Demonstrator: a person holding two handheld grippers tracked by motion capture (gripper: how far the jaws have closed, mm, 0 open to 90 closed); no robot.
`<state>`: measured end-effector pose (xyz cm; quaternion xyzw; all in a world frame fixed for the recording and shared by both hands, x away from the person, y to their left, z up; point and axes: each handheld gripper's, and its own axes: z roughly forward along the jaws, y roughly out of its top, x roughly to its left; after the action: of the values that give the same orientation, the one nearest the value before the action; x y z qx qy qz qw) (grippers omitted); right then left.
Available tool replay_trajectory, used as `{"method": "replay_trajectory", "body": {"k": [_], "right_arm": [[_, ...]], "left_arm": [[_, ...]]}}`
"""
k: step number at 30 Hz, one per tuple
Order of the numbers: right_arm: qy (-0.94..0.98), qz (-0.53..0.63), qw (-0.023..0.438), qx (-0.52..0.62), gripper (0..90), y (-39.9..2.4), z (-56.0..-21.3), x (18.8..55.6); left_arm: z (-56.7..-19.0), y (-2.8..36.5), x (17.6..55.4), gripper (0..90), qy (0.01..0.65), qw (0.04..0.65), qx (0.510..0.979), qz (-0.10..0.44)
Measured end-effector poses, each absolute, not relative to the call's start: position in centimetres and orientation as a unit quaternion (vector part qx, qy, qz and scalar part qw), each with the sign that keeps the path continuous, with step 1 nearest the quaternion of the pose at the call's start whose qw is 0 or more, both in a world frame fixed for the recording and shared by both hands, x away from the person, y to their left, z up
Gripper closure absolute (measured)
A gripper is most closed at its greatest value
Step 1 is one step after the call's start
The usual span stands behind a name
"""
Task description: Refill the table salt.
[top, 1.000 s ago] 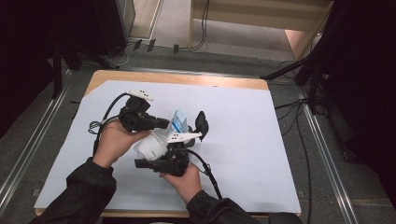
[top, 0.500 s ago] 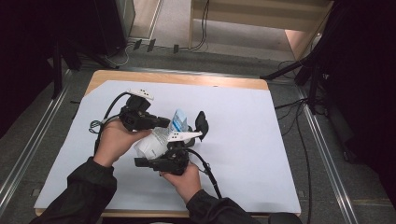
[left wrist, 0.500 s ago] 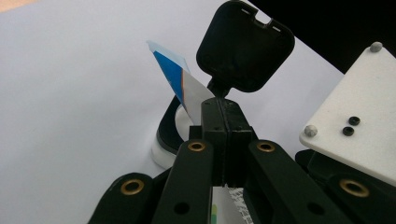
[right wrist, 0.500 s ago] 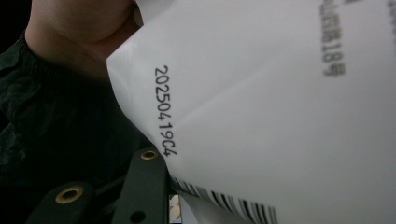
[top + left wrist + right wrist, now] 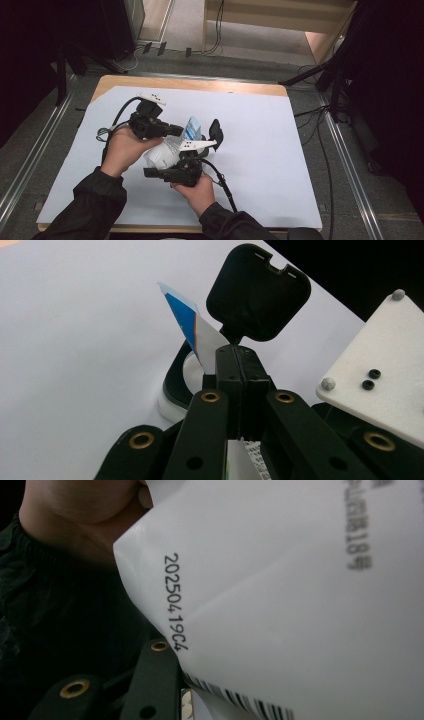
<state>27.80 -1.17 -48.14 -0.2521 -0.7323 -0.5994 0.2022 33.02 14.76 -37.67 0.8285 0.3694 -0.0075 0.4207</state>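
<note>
Near the middle of the high view, both hands hold a white wet-wipe pack (image 5: 161,154) just above the white table cover (image 5: 280,150), its black flip lid (image 5: 216,132) standing open. The left gripper (image 5: 235,357) has its jaws pressed together on a blue-and-white sheet (image 5: 192,330) sticking up from the pack's opening. The right gripper (image 5: 187,159) grips the pack's body, its jaws largely hidden behind the white wrapper in the right gripper view, where blurred print and a barcode are cut off at the edges.
</note>
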Motion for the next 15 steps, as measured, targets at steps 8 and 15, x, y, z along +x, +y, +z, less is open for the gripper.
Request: {"method": "replay_trajectory", "body": {"k": [8,15], "right_arm": [[-0.732,-0.602,0.201,-0.249,66.2,-1.26,-47.95,27.91],[-0.736,-0.597,0.207,-0.242,64.5,-1.30,-48.02,28.01]], "left_arm": [[-37.53,14.67,33.04,90.0,0.372,0.425,0.825,-0.013],[-37.66,14.61,32.89,90.0,0.372,0.419,0.828,-0.002]]}}
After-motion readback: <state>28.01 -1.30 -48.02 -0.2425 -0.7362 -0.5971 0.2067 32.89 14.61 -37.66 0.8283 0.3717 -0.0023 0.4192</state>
